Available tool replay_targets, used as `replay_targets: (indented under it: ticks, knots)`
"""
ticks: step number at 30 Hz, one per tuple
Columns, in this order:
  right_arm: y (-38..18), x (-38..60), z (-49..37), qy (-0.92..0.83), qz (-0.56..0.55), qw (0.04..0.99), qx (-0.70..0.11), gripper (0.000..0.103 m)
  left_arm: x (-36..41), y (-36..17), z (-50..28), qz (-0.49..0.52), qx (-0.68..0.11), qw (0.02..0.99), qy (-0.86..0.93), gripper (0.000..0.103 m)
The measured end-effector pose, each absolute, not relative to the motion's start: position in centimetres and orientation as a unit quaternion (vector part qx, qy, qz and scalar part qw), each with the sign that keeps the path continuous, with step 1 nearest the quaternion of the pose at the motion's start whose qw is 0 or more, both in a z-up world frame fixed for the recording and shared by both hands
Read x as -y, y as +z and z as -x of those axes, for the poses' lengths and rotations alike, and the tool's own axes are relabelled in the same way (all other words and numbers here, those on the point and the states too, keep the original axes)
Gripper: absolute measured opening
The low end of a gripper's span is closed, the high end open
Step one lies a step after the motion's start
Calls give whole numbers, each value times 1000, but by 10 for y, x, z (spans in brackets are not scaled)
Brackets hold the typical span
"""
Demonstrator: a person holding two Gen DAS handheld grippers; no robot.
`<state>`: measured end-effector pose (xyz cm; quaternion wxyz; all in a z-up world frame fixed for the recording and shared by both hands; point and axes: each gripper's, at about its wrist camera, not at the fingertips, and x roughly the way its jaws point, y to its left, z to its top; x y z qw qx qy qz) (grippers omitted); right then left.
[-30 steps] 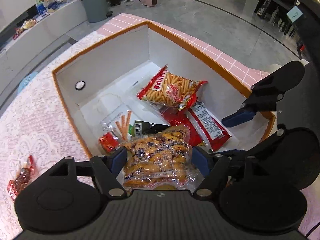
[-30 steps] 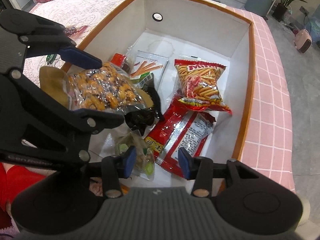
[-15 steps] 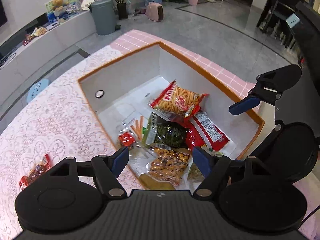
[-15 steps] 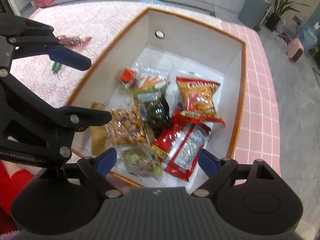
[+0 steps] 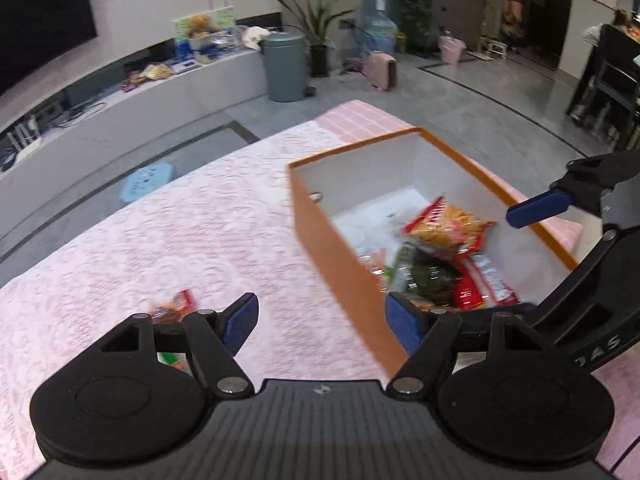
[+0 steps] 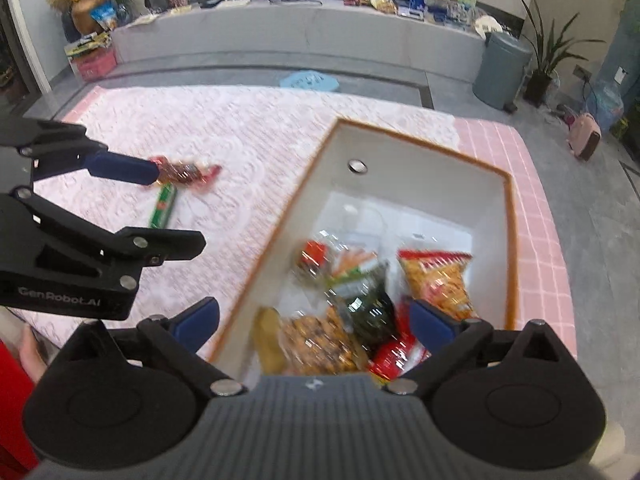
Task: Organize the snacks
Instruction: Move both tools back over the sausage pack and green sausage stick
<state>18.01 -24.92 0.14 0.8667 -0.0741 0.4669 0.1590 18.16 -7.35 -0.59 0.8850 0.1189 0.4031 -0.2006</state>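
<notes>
An orange-rimmed box with white inside holds several snack bags: an orange stick-snack bag, a dark green bag, red packets and a bag of nuts. On the lace cloth lie a red wrapped snack and a green stick pack. My left gripper is open and empty, above the box's near-left corner. My right gripper hangs over the box's near end, its jaws opening wide, with nothing between the pads.
The pink lace tablecloth covers the table left of the box. A pink checked cloth runs along the box's right side. On the floor beyond stand a grey bin and a blue stool. A person's hand shows at bottom left.
My left gripper let go of the nut bag, which now lies in the box, then rose and swung left toward the cloth. My right gripper opened wide and lifted.
</notes>
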Motion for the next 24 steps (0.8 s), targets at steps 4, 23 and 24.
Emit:
replay_targets:
  ticks: [4, 23, 24]
  knots:
    - [5, 229, -185, 169, 66, 872, -455, 100, 44, -12, -182, -115, -398, 893, -178, 82]
    - [-25, 114, -218, 237, 74, 874, -418, 100, -77, -38, -196, -26, -391, 917, -75, 80]
    - [-28, 109, -221, 244, 70, 872, -419, 100, -81, -42, -199, -20, -398, 914, -75, 80]
